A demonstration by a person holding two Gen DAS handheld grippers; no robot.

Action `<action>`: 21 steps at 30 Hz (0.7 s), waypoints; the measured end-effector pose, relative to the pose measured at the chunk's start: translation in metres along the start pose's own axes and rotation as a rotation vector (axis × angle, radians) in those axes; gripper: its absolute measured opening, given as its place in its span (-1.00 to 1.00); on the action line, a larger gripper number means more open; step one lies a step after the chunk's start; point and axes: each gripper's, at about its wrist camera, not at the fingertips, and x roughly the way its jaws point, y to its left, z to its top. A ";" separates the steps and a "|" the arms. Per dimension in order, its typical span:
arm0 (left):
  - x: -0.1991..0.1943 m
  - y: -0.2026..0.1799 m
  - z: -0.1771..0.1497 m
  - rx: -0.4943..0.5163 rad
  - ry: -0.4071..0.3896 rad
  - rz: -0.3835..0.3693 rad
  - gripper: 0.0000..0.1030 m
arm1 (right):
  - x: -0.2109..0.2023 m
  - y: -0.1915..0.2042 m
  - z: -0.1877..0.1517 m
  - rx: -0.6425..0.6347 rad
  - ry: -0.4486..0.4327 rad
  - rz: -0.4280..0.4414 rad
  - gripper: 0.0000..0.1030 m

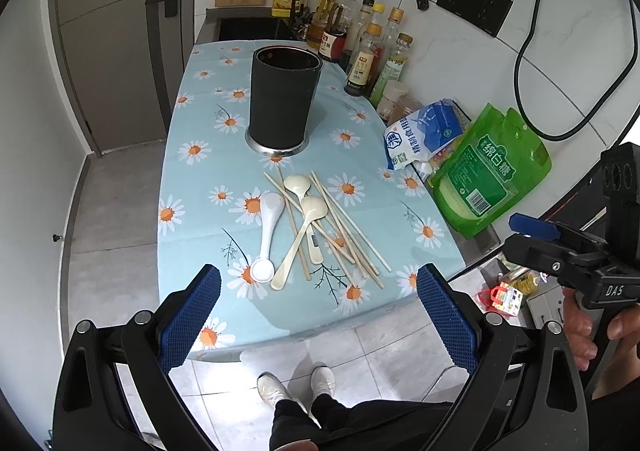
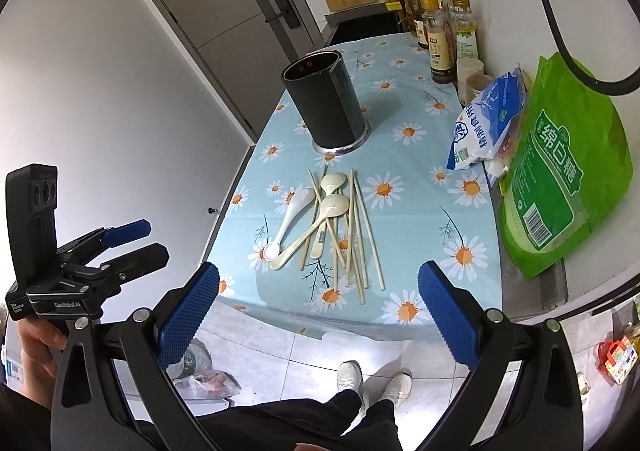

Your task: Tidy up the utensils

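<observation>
Holding my left gripper and right gripper wide apart, empty, short of the table: spoons, chopsticks heaped before black holder

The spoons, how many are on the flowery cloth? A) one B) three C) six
B: three spoons lie among the chopsticks on the daisy tablecloth, one white and two cream, in front of the empty black holder.
</observation>
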 end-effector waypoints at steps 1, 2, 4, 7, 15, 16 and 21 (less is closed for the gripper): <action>0.001 -0.001 0.000 -0.003 0.001 0.004 0.84 | -0.001 -0.003 0.000 -0.002 -0.001 0.003 0.91; 0.001 -0.002 0.000 -0.008 0.002 0.010 0.84 | -0.001 -0.005 0.000 0.000 0.000 0.006 0.91; 0.003 -0.005 -0.001 -0.015 0.003 0.018 0.84 | 0.000 -0.010 0.001 0.008 0.002 0.014 0.91; 0.006 -0.008 -0.002 -0.025 0.004 0.032 0.84 | 0.002 -0.014 0.003 -0.009 0.003 0.024 0.91; 0.020 -0.005 0.004 -0.048 0.027 0.064 0.84 | 0.015 -0.026 0.009 -0.022 0.033 0.035 0.91; 0.024 -0.003 0.005 -0.051 0.033 0.070 0.84 | 0.017 -0.028 0.011 -0.021 0.040 0.039 0.91; 0.046 0.008 0.013 -0.064 0.080 0.083 0.41 | 0.029 -0.037 0.020 0.008 0.071 0.095 0.91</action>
